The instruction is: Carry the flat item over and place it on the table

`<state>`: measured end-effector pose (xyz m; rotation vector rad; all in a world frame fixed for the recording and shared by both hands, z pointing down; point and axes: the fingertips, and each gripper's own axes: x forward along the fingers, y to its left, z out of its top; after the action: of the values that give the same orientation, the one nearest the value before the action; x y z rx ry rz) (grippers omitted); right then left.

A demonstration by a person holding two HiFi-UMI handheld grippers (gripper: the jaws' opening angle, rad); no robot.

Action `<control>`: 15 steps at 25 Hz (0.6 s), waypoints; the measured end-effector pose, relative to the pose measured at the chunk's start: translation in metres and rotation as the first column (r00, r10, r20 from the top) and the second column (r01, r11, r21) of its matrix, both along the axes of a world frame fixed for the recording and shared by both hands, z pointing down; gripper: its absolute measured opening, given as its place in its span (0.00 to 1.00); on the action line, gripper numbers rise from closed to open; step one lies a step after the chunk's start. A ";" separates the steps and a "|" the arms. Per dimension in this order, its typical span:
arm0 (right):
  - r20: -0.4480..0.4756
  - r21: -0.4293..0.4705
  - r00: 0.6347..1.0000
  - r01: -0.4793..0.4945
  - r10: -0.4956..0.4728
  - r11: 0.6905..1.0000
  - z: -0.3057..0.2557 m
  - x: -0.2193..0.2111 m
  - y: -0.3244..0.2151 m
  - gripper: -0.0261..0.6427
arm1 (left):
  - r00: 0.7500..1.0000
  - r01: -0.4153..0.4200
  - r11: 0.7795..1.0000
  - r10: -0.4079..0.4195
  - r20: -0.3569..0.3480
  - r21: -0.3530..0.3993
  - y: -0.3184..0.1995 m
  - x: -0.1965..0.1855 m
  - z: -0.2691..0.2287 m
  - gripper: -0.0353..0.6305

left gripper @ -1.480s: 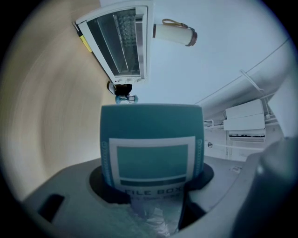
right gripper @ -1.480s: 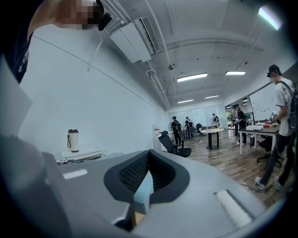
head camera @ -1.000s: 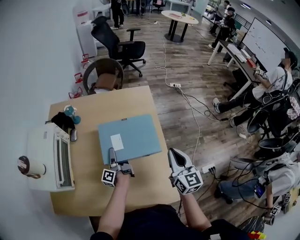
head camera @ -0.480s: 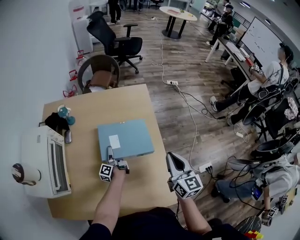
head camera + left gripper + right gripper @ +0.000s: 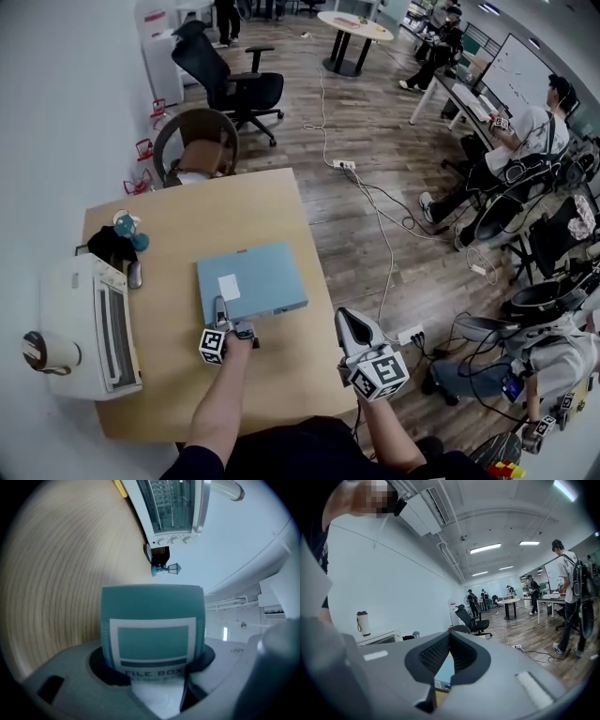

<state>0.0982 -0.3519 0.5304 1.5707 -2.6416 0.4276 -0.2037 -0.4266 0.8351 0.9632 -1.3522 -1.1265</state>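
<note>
A flat teal file box [image 5: 251, 281] lies on the wooden table [image 5: 187, 202], its white label facing up. My left gripper [image 5: 221, 309] is shut on the box's near edge. In the left gripper view the box's labelled spine [image 5: 152, 620] stands between the jaws of my left gripper [image 5: 152, 665]. To the right, my right gripper [image 5: 348, 320] hovers off the table's right edge, apart from the box. Its jaws are shut on nothing, and its tips [image 5: 449, 637] meet. Part of the box [image 5: 444, 670] shows below them.
A white toaster oven [image 5: 89, 323] with a cup [image 5: 42, 351] on it stands at the table's left. A small blue lantern [image 5: 128, 225] and a dark object sit behind it. A brown chair [image 5: 192, 145] stands at the far edge. Cables and a power strip [image 5: 412, 336] lie on the floor to the right.
The file box now sits a little further in from the table's right edge, with my left gripper still on it. My right gripper has hardly moved.
</note>
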 end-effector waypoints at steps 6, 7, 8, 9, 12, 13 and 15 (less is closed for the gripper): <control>0.003 -0.001 1.000 0.001 -0.001 1.000 -0.002 0.003 0.005 0.04 | 1.000 -0.003 1.000 0.003 -0.003 -0.014 0.002 -0.002 0.004 0.47; 0.003 -0.001 1.000 0.001 -0.001 1.000 -0.002 0.004 0.005 0.04 | 1.000 -0.001 1.000 0.001 -0.001 -0.018 0.002 -0.003 0.003 0.47; 0.004 0.000 1.000 0.003 -0.003 1.000 -0.003 0.005 0.005 0.04 | 1.000 -0.001 1.000 0.001 0.003 -0.024 0.002 -0.003 0.003 0.48; 0.005 0.000 1.000 0.006 -0.006 1.000 -0.003 0.005 0.005 0.04 | 1.000 -0.008 0.999 0.008 0.012 -0.034 0.002 -0.003 0.003 0.48; 0.015 -0.008 1.000 0.022 -0.022 1.000 0.002 0.001 0.006 0.04 | 0.999 -0.026 0.992 0.032 0.040 -0.127 0.010 -0.006 0.006 0.70; 0.018 -0.011 0.999 0.028 -0.027 1.000 0.003 -0.001 0.007 0.04 | 0.998 -0.023 0.984 0.033 0.055 -0.178 0.016 -0.009 0.008 0.80; 0.022 -0.012 0.999 0.039 -0.039 0.999 0.004 -0.005 0.008 0.04 | 0.995 -0.008 0.960 0.036 0.093 -0.281 0.029 -0.014 0.012 0.90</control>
<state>0.0936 -0.3436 0.5344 1.5173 -2.6751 0.4611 -0.2173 -0.3972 0.8468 0.8308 -1.5290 -0.8513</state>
